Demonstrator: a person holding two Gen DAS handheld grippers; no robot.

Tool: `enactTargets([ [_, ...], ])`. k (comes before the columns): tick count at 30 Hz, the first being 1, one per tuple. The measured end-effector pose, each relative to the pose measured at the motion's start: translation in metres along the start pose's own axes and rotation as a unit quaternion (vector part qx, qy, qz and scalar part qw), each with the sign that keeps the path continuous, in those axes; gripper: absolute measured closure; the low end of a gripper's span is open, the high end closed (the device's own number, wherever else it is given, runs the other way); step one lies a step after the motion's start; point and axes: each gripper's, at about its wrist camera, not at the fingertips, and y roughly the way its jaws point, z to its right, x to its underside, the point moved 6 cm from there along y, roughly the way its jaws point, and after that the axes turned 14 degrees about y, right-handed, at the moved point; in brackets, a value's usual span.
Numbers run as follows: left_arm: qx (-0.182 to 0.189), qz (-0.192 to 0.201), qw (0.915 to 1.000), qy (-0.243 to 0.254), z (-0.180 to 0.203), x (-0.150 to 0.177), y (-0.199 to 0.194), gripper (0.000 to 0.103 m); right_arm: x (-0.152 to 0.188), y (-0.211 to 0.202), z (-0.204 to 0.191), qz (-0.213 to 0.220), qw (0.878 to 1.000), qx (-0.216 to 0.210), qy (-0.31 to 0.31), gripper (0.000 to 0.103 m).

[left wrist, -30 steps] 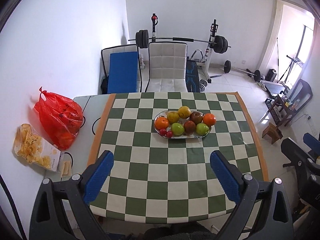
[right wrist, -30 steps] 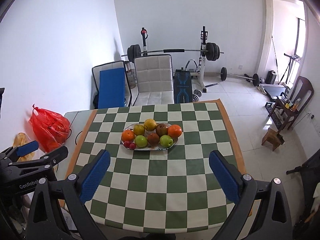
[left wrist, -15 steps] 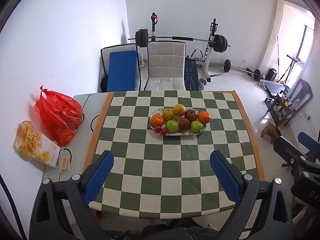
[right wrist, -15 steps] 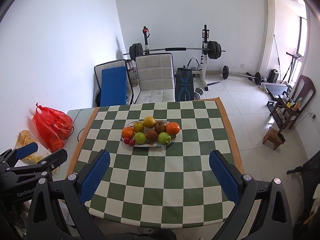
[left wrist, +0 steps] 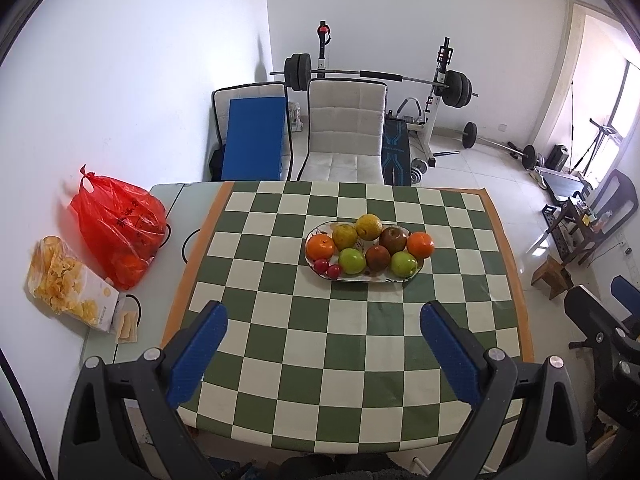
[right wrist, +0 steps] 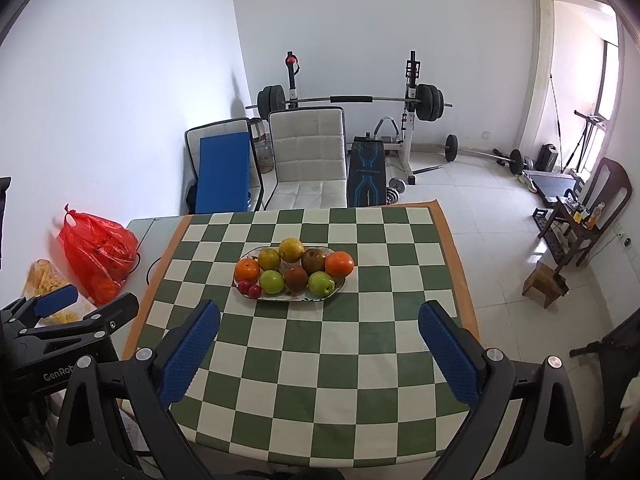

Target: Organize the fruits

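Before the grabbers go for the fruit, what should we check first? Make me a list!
1. Left tool open and empty: ok.
2. Right tool open and empty: ok.
3. Fruit all sitting on the plate, none rolled off: ok.
4. Checkered cloth between tools and plate free of clutter: ok.
5. Red bag and snack bag away from the plate: ok.
6. Where the fruit should go: cannot tell.

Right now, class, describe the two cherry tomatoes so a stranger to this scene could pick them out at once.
Find the checkered table, then the oval plate of fruit at its middle. At the plate's front left corner, just below the left orange and beside a green apple, lie the two cherry tomatoes. They are the only small, red, glossy fruits there.
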Motion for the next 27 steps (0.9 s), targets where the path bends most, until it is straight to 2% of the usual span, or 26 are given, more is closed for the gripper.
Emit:
enactTargets([
  [9, 0.002, -0.032, 0.9995, 0.000, 0.005, -0.009, 0.055, 0.004, -0.015, 0.072, 0.001, -0.017, 1.000, 0.010, -0.014, 0.002],
  [18, -0.014, -0.039, 0.9991, 0.000, 0.005, -0.013, 0.089, 0.004, -0.015, 0.141, 0.011, -0.046, 0.999, 0.020, -0.008, 0.002],
  [27, -0.014, -0.036, 0.9992, 0.004, 0.006, -0.017, 0.095, 0.004, -0.014, 0.162, 0.022, -0.056, 0.998, 0.027, 0.002, 0.002],
])
